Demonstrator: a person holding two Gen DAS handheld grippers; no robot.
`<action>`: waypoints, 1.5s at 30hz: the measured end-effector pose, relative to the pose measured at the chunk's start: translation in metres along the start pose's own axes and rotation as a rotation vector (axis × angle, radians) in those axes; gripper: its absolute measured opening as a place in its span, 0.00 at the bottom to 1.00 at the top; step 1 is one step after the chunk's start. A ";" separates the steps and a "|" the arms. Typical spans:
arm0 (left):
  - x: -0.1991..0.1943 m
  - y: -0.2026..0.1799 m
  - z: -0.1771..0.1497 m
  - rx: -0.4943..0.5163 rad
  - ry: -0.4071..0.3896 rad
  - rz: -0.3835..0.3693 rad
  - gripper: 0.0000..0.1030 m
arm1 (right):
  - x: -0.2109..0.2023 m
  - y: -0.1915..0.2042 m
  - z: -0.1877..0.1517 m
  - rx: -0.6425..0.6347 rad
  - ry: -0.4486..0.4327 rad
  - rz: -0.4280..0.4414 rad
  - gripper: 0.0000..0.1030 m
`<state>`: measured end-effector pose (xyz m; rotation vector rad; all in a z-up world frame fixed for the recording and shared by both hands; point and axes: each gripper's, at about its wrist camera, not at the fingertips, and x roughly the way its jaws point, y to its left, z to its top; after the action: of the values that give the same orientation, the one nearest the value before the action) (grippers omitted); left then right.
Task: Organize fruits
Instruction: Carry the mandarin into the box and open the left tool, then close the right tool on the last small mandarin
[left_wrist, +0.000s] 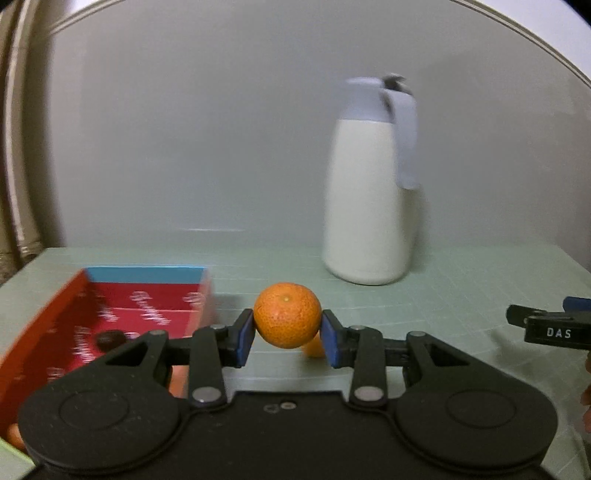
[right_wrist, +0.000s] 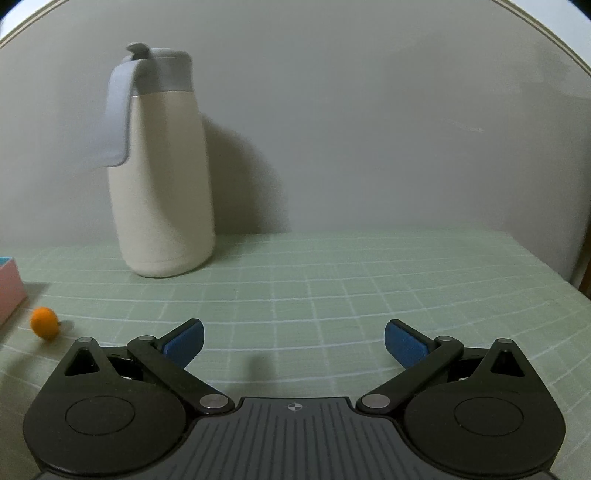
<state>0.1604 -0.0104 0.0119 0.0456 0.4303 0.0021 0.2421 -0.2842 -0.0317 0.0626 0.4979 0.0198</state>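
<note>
One orange (left_wrist: 287, 315) is pinched between the blue pads of the left gripper (left_wrist: 287, 341) and is held clear of the green gridded tabletop (left_wrist: 461, 295), just beside the right wall of the red box (left_wrist: 147, 306) that sits toward the left edge. A second, smaller orange fruit (right_wrist: 44, 322) is seen lying loose on the tabletop near the box's corner; in the left wrist view only a sliver of it is visible behind the held one. More orange shapes are glimpsed low inside the box, though blur makes them hard to identify, and a dark item in the box cannot be made out. The right gripper (right_wrist: 293, 341) is held with its jaws spread wide and nothing between them, over bare tabletop toward the right side. A white jug (right_wrist: 162, 184) with a grey lid is stood at the back edge against the wall. The step in hand is judged to be the carrying of the gripped fruit to the box. A sideways move to the left over the box wall is called for next, then a lowering and a release, with the grip kept gentle so the fruit is not bruised or dropped short of the wall.
</note>
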 end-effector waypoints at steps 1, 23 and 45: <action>-0.004 0.007 0.000 -0.004 -0.003 0.014 0.28 | -0.002 0.005 0.000 -0.002 -0.004 0.008 1.00; -0.065 0.116 -0.036 -0.127 -0.021 0.268 0.86 | -0.021 0.104 -0.006 -0.082 -0.051 0.182 1.00; -0.072 0.151 -0.042 -0.156 -0.039 0.350 0.91 | -0.025 0.125 -0.010 -0.146 -0.049 0.243 1.00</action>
<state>0.0785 0.1410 0.0110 -0.0330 0.3778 0.3784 0.2150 -0.1597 -0.0202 -0.0200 0.4363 0.2915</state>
